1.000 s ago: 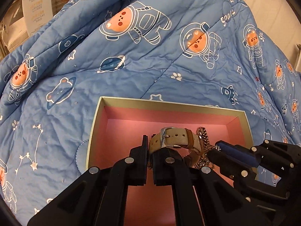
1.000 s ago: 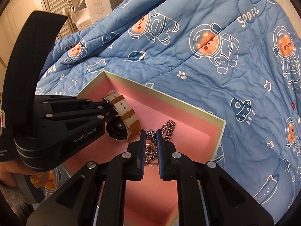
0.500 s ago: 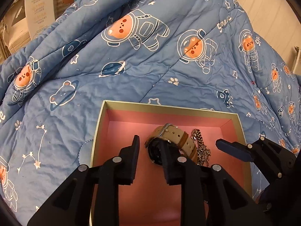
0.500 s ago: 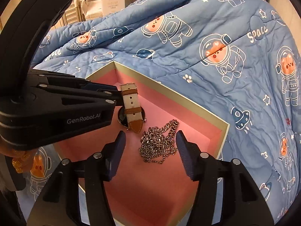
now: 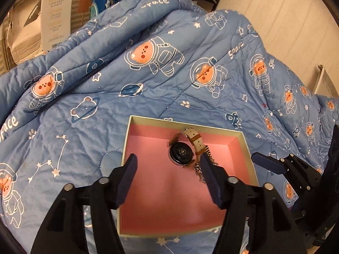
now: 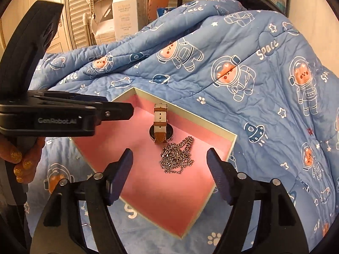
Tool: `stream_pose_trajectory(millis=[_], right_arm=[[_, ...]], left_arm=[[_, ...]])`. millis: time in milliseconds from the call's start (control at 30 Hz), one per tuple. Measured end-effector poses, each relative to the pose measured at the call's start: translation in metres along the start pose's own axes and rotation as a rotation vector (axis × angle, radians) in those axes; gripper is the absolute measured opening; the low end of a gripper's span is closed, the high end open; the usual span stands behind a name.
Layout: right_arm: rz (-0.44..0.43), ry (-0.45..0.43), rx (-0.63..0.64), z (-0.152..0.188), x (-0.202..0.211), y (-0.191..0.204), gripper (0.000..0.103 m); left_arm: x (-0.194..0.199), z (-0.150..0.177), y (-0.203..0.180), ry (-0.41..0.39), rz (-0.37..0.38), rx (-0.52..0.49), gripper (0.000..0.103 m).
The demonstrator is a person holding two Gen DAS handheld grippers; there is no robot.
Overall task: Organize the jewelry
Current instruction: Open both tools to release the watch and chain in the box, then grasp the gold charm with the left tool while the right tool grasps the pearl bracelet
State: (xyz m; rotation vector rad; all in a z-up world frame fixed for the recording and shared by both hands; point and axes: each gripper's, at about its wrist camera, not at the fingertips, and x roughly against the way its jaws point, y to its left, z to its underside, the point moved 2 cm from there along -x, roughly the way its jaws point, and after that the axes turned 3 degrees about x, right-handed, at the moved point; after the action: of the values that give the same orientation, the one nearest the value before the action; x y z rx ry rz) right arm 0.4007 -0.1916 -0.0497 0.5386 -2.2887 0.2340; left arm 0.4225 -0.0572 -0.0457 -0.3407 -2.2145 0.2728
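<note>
A shallow box with a pink inside (image 5: pixel 169 203) (image 6: pixel 169 192) lies on a blue quilt. In it lie a watch with a white and brown strap (image 5: pixel 184 150) (image 6: pixel 160 124) and a silver chain (image 6: pixel 177 157) (image 5: pixel 201 171) heaped beside it. My left gripper (image 5: pixel 168 166) is open and empty above the box's near half, behind the watch. My right gripper (image 6: pixel 169 160) is open and empty, its fingers wide on either side of the chain and above it. The left gripper also shows in the right wrist view (image 6: pixel 63 114), and the right gripper's fingertip in the left wrist view (image 5: pixel 268 165).
The blue quilt with astronaut bears (image 5: pixel 148 74) (image 6: pixel 243 67) covers the whole surface and rises in folds behind the box. White cartons (image 5: pixel 55 12) (image 6: pixel 125 12) and shelving stand beyond it.
Both grippers opened, let go of the watch and the chain, and drew back and up. The watch and chain now lie loose in the box.
</note>
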Motion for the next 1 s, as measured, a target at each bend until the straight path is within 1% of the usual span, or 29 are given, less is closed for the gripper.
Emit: stream_pose_trajectory(millis=[33,133,200,300,433,567,667,733,833,867,933,967,1000], right_arm=[[-0.011,-0.015,-0.006,0.003,0.009,0.003,0.077],[-0.028,-0.041,-0.020,0.022,0.033,0.012,0.080],[-0.047,-0.037,-0.029,0.039,0.046,0.019,0.081],[-0.053,-0.023,-0.052,0.065,0.060,0.027,0.081],[-0.045,-0.002,-0.080,0.101,0.072,0.038,0.081],[-0.051,0.040,-0.108,0.130,0.076,0.051,0.081],[-0.054,0.063,-0.124,0.146,0.077,0.058,0.081],[-0.061,0.075,-0.149,0.154,0.079,0.060,0.081],[-0.067,0.089,-0.171,0.163,0.082,0.062,0.081],[-0.071,0.094,-0.170,0.166,0.083,0.063,0.081],[-0.080,0.098,-0.163,0.170,0.084,0.065,0.081],[-0.083,0.102,-0.155,0.172,0.085,0.067,0.081],[-0.083,0.107,-0.149,0.174,0.085,0.068,0.081]], left_arm=[[0.011,0.005,0.000,-0.022,0.008,-0.003,0.082],[0.040,0.028,-0.001,-0.052,0.033,-0.043,0.091],[0.054,0.048,-0.003,-0.054,0.030,-0.089,0.094],[0.071,0.081,-0.003,-0.062,-0.003,-0.143,0.095],[0.086,0.121,0.004,-0.067,-0.049,-0.171,0.095],[0.096,0.156,0.008,-0.048,-0.053,-0.178,0.095],[0.098,0.179,0.010,-0.030,-0.051,-0.166,0.095],[0.100,0.191,0.009,-0.032,-0.050,-0.166,0.095],[0.102,0.206,0.003,-0.039,-0.060,-0.203,0.094],[0.103,0.210,0.001,-0.041,-0.063,-0.217,0.093],[0.102,0.215,-0.001,-0.037,-0.058,-0.232,0.081],[0.101,0.217,-0.002,-0.034,-0.056,-0.233,0.079],[0.099,0.218,-0.003,-0.029,-0.053,-0.233,0.074]])
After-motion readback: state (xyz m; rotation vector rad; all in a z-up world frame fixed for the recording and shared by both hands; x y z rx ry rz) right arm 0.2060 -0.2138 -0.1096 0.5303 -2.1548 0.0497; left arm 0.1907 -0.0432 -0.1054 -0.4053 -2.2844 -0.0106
